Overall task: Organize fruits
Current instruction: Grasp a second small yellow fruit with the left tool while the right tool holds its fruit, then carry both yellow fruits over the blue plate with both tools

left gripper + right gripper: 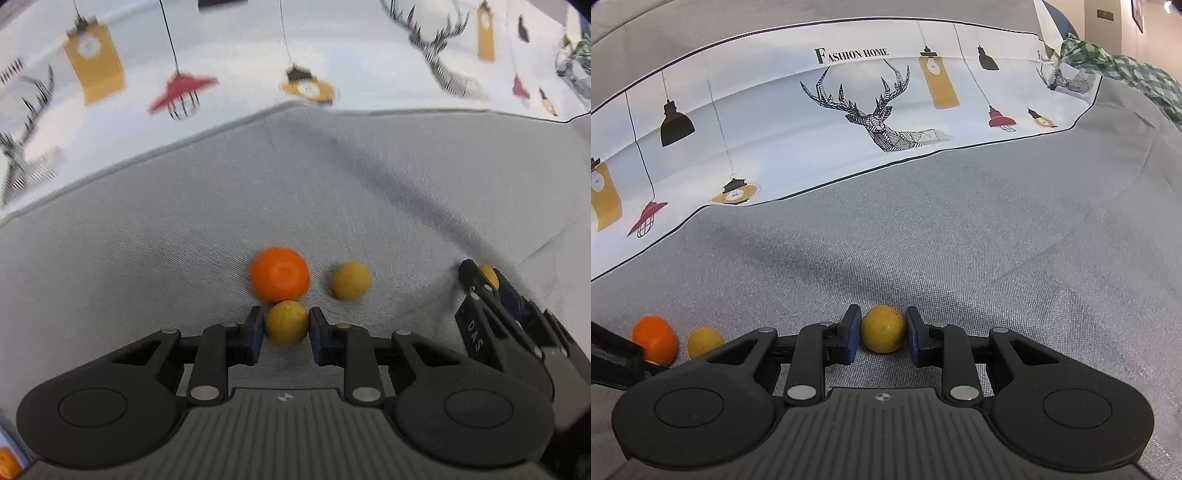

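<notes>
My left gripper (286,326) is shut on a small yellow fruit (286,323) just above the grey fabric. An orange (279,274) lies right beyond it and a second yellow fruit (350,280) lies to its right. My right gripper (881,328) is shut on another yellow fruit (882,328); it also shows in the left wrist view (484,288) at the right, with that fruit (489,277) between its fingers. In the right wrist view the orange (654,338) and the loose yellow fruit (703,341) lie at the far left.
The fruits lie on a grey fabric surface (960,240). A white cloth printed with lamps and deer heads (812,122) lies beyond it. A green checked cloth (1126,74) sits at the far right. Another orange (7,461) peeks in at the left wrist view's bottom-left corner.
</notes>
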`<state>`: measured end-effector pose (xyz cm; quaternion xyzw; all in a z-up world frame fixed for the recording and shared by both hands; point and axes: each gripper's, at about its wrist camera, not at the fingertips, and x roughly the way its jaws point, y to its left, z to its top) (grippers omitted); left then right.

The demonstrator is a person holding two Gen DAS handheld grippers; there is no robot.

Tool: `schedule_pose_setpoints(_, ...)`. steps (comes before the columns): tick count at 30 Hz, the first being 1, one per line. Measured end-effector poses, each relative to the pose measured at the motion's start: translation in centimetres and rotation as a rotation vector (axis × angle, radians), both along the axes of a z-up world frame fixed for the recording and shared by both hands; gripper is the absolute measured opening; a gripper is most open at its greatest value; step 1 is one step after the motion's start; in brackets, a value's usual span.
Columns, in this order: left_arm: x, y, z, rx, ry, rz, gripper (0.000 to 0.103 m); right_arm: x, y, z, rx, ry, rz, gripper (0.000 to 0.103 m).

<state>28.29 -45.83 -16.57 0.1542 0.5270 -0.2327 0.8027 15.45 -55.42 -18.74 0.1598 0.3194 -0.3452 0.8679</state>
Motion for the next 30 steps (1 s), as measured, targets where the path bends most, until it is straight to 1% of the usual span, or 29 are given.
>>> schedule_pose_setpoints(3, -1.0, 1.7, 1.7, -0.001, -0.038, -0.005, 0.029, -0.1, -0.2, 0.1, 0.012, -0.011, -0.009, 0.027)
schedule_pose_setpoints(6, -2.1, 4.3, 4.2, -0.005, -0.078, 0.016, 0.029, -0.4, -0.5, 0.3, 0.027, -0.033, -0.018, 0.027)
schedule_pose_setpoints(9, -3.9, 8.4, 6.9, 0.004, -0.109, 0.057, 0.029, -0.5, -0.4, 0.6, 0.030, -0.066, -0.018, 0.027)
schedule_pose_setpoints(15, -7.4, 17.5, 10.9, 0.062, -0.135, 0.171, 0.029, -1.0, 1.8, 1.8, -0.022, -0.147, 0.064, 0.027)
schedule_pose_setpoints(18, -9.1, 21.9, 13.1, 0.084, -0.148, 0.220, 0.029, -1.8, 3.5, 2.8, -0.035, -0.136, 0.087, 0.027)
schedule_pose_setpoints(21, -11.1, 26.1, 15.0, 0.080, -0.148, 0.261, 0.029, -3.3, 5.6, 5.0, -0.031, -0.137, 0.101, 0.027)
schedule_pose_setpoints(23, -12.6, 28.6, 16.2, 0.068, -0.146, 0.287, 0.029, -4.8, 7.5, 7.4, -0.032, -0.175, 0.135, 0.027)
schedule_pose_setpoints(25, -14.1, 30.7, 17.1, 0.053, -0.147, 0.310, 0.029, -7.2, 10.2, 9.9, -0.026, -0.214, 0.183, 0.027)
schedule_pose_setpoints(27, -15.7, 32.6, 18.0, 0.035, -0.149, 0.321, 0.029, -10.3, 13.7, 12.2, 0.000, -0.240, 0.255, 0.027)
schedule_pose_setpoints(30, -18.2, 35.3, 19.0, 0.029, -0.161, 0.344, 0.029, -14.2, 18.3, 14.3, 0.059, -0.244, 0.376, 0.027)
